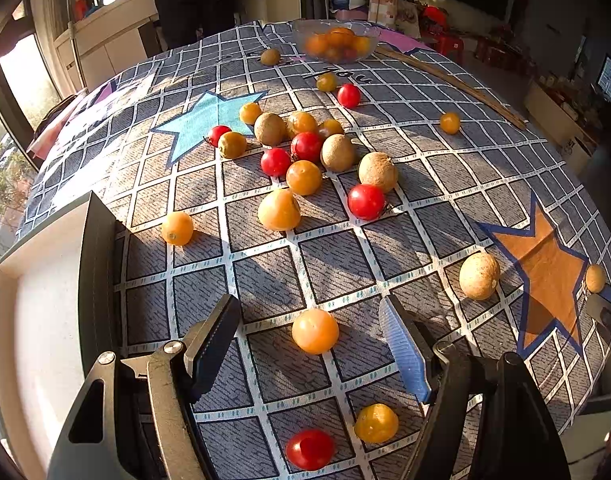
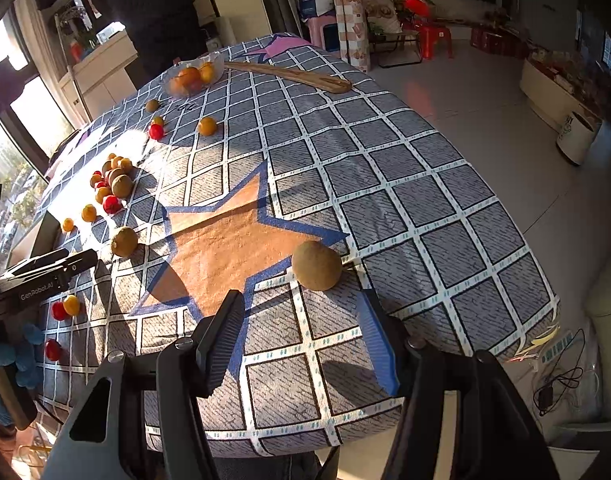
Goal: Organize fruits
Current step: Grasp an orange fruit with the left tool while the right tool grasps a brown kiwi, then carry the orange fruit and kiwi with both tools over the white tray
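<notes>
Right wrist: "GenRobot.AI" on left tongs [image 2: 45, 266].

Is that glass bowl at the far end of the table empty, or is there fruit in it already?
Not empty. The glass bowl holds several orange fruits, visible through its clear wall in both views.
</notes>
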`<state>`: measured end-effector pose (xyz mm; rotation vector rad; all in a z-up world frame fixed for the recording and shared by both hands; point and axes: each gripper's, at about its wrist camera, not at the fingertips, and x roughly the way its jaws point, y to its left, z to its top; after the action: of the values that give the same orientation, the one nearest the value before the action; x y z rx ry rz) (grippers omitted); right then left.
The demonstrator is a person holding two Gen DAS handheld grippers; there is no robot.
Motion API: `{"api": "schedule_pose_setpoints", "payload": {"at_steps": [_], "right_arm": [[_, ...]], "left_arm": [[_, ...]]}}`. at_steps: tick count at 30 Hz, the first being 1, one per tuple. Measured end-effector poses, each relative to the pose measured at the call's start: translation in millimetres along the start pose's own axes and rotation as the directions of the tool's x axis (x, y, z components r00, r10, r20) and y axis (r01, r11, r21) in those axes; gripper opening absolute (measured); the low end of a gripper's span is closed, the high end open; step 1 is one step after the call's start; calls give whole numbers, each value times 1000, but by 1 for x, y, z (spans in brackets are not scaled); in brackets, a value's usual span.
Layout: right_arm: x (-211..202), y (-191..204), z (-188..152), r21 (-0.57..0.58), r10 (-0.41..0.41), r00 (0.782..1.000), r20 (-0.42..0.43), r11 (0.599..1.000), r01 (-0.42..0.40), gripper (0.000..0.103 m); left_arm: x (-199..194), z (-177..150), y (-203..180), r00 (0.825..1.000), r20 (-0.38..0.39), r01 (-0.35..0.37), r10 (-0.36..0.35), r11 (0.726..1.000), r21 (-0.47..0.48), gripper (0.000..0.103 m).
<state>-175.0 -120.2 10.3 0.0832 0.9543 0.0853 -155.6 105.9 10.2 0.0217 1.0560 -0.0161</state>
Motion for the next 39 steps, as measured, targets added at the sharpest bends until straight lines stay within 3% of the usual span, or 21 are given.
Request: {"api": "schedule_pose_setpoints", "payload": {"at_steps": [3,6,7,8,9,11,14,22,30,39], "right_arm": [[10,10,11,-36,-18,1000,4,999,18,60],[17,22,15,-97,-83,996,7,992,84,42],[18,25,15,-116,-97,995,7,989,97,28],[18,26,14,-123,-95,995,8,988,95,29],[17,26,14,-126,-94,996,8,988,94,29],[16,25,13,-123,-75,997,0,990,74,29],[6,23,13,-78,43,999,-19,996,-44,29],[-25,70,12,-129,194,980,-45,972,-198,29],[-42,154,6,-242,297,950,-98,919,-312,29],[-33,276,-24,-381,379,892,-246,809,-448,29]], "left_arm": [[0,1,0,1000,-2,9,-9,1000,-7,71],[-2,1,-4,1000,-2,28,-28,1000,2,53],[-3,1,-6,999,-2,37,-37,999,7,42],[-4,1,-8,999,0,35,-35,999,13,27],[-4,1,-9,999,-1,39,-39,999,18,21],[-6,0,-10,999,-1,40,-40,999,18,21],[-12,-4,-7,997,-9,71,-71,997,-10,21],[-61,-17,16,995,48,92,-90,995,-39,21],[-102,-57,87,998,67,3,6,991,-131,21],[-109,-120,168,990,-6,-135,139,950,-281,21]]}}
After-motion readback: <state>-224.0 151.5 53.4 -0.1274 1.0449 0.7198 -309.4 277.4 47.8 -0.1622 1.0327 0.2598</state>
